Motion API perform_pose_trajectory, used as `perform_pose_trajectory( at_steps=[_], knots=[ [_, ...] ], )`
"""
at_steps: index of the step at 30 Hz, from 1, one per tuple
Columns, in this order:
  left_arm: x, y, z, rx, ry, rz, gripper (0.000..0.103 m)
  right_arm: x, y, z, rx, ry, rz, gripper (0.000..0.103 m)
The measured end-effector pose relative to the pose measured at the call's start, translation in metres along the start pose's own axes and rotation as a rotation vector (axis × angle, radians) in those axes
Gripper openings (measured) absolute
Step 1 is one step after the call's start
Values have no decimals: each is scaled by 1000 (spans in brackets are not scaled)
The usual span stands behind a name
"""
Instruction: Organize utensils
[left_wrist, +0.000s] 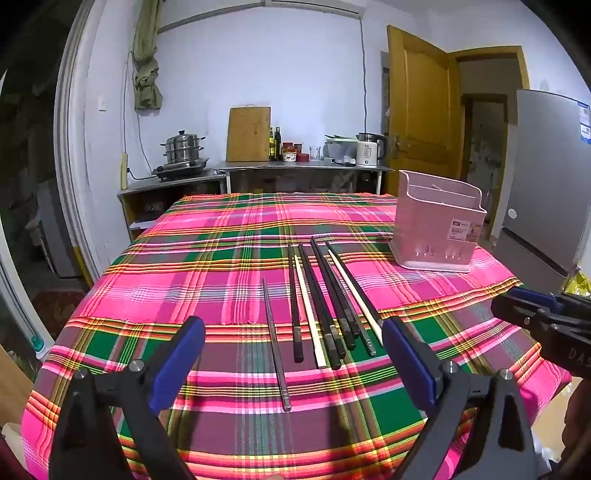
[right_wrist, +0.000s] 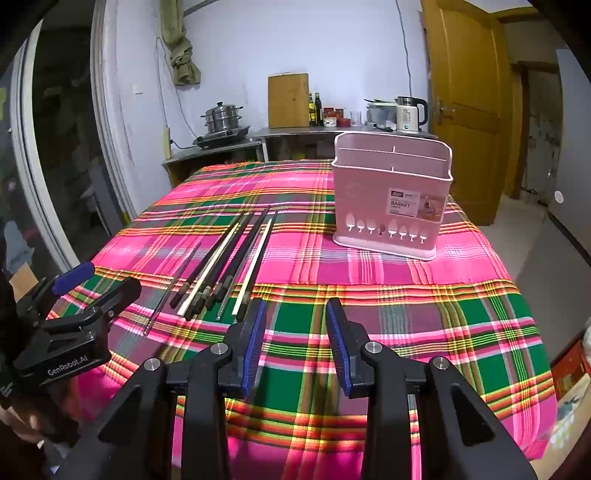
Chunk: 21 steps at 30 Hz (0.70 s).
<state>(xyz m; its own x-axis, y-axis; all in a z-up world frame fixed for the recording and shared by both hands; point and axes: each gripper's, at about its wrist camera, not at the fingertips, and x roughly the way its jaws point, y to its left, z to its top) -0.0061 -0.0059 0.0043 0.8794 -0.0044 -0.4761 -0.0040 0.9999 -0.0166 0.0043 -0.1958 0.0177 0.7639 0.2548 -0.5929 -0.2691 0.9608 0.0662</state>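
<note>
Chopsticks (left_wrist: 325, 306) lie in a loose row on a pink, green and purple plaid tablecloth (left_wrist: 207, 266), their thick ends toward the near edge and their tips fanning toward the far side. Most are black, two are cream-coloured (left_wrist: 308, 310), and at least one more in the bunch looks grey and metallic. One thin metal chopstick (left_wrist: 275, 343) lies apart, just left of the bunch and nearer to the front.

To the right and farther back stands a pink utensil basket (right_wrist: 391, 199), upright on the cloth, with inner dividers, a row of cut-out shapes along its lower wall and a printed label on the front. Nothing can be seen inside it from these views.

The left gripper (left_wrist: 293, 363) hovers over the near part of the table with its blue-padded jaws spread wide; the thick ends of the chopsticks sit in the gap ahead of it, untouched. The right gripper (right_wrist: 295, 339) is held to the right of the chopsticks, its jaws parted by a narrower gap, with only cloth between them. Neither gripper holds anything.

Against the far wall are a counter (left_wrist: 303, 168), a steamer pot (left_wrist: 183, 147), a wooden cutting board (left_wrist: 248, 133) and a white kettle (left_wrist: 369, 149). A wooden door (left_wrist: 421, 107) stands open at the far right.
</note>
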Motion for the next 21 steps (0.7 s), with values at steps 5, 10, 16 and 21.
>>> perform_pose_trajectory(
  at_steps=[5, 10, 16, 21],
  knots=[
    [2, 4, 1, 1, 4, -2, 98, 0, 0, -1, -2, 1, -1, 34],
    [2, 5, 0, 1, 9, -8, 98, 1, 2, -1, -3, 1, -4, 34],
    [3, 5, -1, 1, 8, -9, 98, -1, 2, -2, -3, 1, -4, 34],
    [1, 4, 0, 2, 5, -11, 98, -1, 2, -2, -4, 1, -5, 34]
  ],
)
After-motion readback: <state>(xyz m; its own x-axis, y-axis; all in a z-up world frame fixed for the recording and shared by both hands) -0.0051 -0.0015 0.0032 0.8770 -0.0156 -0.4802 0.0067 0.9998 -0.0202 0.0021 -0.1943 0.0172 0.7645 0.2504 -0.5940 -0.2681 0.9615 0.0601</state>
